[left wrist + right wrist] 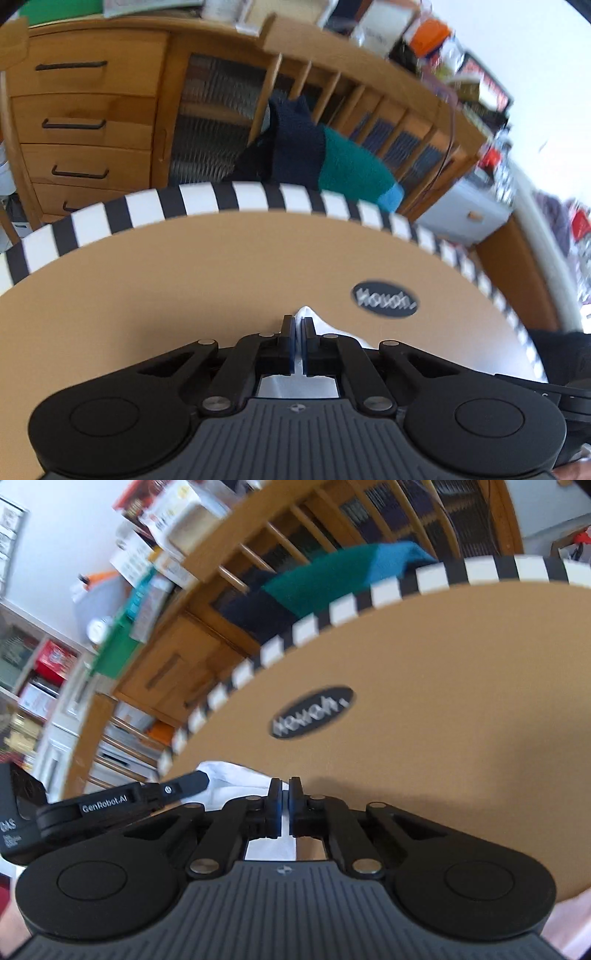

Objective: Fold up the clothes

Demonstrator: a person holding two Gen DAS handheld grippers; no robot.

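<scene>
A white cloth (pixel 334 329) lies at the near edge of a tan top (pixel 184 280) with a black-and-white striped rim. My left gripper (pixel 297 322) is shut on a pinch of that cloth, and a white peak sticks up just past its fingertips. In the right wrist view the same white cloth (pixel 236 775) bunches to the left, and my right gripper (pixel 284 783) is shut on its edge, with white showing between the pads. The left gripper's body (pixel 110 805) sits close beside it on the left. Most of the cloth is hidden under both grippers.
A black oval label (pixel 384 300) is on the tan top. A knitted piece in navy, teal and light blue (pixel 332 162) hangs past the striped rim (pixel 207 201). Behind stands a wooden cupboard with drawers (pixel 85 122), and cluttered shelves (pixel 40 672) stand to the side.
</scene>
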